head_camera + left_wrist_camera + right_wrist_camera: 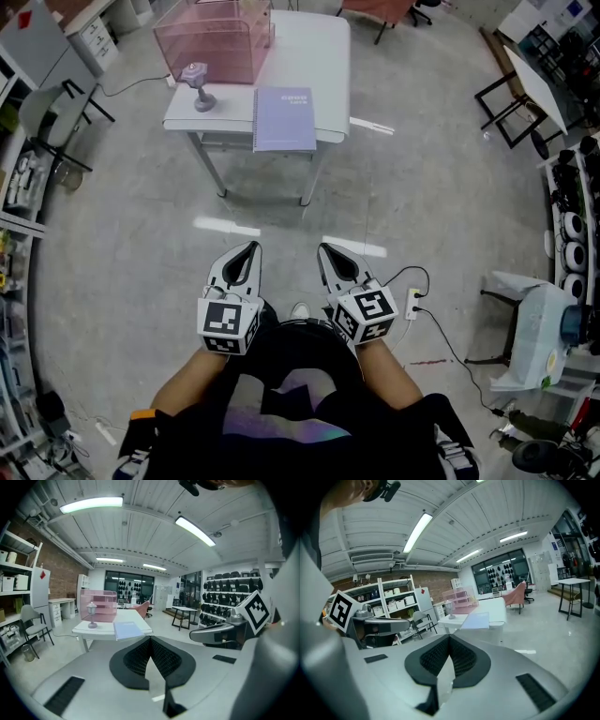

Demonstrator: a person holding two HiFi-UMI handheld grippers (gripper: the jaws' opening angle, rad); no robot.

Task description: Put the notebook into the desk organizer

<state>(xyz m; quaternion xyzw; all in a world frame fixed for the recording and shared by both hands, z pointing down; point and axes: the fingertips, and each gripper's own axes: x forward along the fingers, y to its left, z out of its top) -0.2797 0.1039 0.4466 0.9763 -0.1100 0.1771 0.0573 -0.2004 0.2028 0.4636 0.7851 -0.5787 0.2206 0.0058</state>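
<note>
Notebook point(284, 119) lies closed and flat at the near edge of the white table point(323, 56), untouched. The pink desk organizer point(214, 37) stands behind it to the left, with a small grey lantern-like ornament point(198, 87) just in front of the organizer.

The task looks not yet begun. The left gripper point(249, 251) and right gripper point(325, 251) sit close to the person's body, well apart from the table, each with jaws together on nothing. The next move calls for approaching, opening a gripper and pinching the notebook by an edge.

Through its translucent walls the organizer appears empty.
</note>
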